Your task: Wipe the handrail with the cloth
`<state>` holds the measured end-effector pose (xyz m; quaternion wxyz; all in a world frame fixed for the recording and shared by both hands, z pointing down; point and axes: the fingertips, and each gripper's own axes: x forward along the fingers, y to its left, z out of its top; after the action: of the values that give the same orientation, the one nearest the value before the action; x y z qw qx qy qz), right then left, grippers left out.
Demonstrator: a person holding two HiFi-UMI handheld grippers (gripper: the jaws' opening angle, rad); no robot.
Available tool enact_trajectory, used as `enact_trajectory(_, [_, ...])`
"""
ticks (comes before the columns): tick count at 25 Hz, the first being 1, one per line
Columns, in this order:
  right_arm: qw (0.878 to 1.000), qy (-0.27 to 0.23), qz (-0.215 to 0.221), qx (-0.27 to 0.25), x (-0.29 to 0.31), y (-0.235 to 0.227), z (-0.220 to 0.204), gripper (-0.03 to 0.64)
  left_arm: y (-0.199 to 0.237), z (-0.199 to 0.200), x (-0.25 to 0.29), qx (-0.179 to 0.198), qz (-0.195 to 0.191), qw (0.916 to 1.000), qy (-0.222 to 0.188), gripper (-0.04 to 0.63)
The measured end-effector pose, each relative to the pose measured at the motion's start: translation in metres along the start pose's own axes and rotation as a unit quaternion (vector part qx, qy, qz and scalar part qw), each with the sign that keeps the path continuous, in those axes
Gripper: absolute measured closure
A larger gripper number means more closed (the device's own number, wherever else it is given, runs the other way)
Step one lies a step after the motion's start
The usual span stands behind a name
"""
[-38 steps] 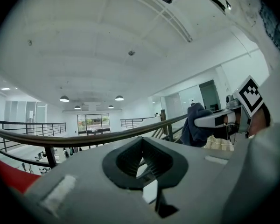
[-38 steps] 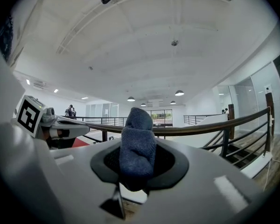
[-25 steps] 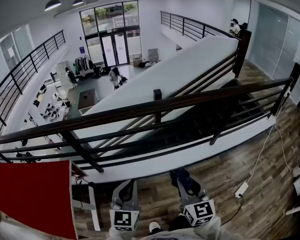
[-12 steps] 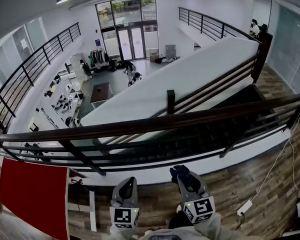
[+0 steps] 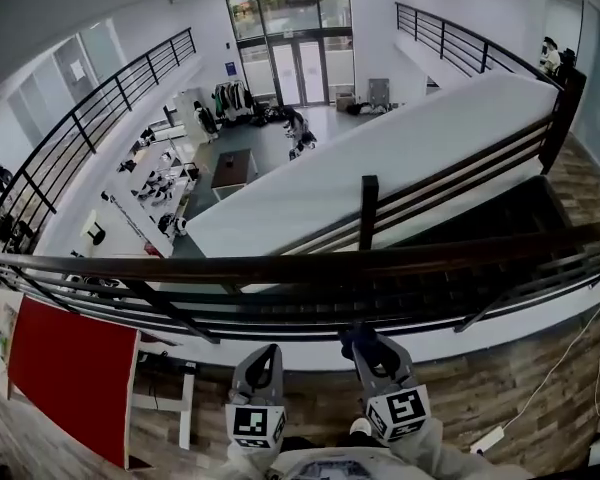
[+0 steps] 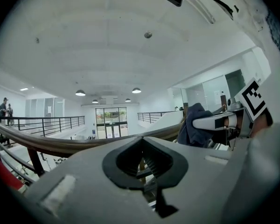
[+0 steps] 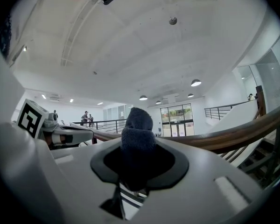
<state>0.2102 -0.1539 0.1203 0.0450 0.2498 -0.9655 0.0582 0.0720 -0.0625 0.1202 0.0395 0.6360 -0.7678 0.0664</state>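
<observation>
The right gripper [image 7: 139, 146] is pinching the dark blue cloth [image 7: 138, 118]. The cloth sticks up out of its tip. The left gripper [image 6: 143, 141] sits just beside it, on its left. Its jaws are pressed together and hold nothing.

Just past both tips runs the long brown handrail [image 5: 280, 266]. It goes far out to the left and to the right of the grippers. The cloth is near the rail but looks apart from it. So I think the wiping has not started, and the whole rail is left to do.

There is bare wood floor [image 5: 480, 388] under the grippers, so there is room to reach forward. A red board [image 5: 75, 378] stands off to the left of the left gripper. Thin bars [image 5: 310, 303] and posts sit under the rail, and the cloth could catch there. Beyond the rail is a big drop to the room below, so the cloth must be held tight.
</observation>
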Motion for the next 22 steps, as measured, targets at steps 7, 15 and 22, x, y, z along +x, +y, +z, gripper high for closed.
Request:
enact_trajectory(7, [0.999,0.013,0.04,0.006,0.051,0.046,-0.01,0.517,0.06,-0.015,-0.012,0.006,0.035,0.9993,0.008,0.595])
enact_trajectory(15, [0.992,0.035,0.118,-0.018,0.16,0.154,-0.023,0.515,0.185,-0.039,-0.021,0.002,0.085,0.9961,0.023,0.595])
enact_trajectory(22, [0.978,0.049,0.2,-0.035,0.259,0.275,-0.035,0.515,0.302,-0.063,-0.037,0.005,0.145,0.9885,0.042,0.595])
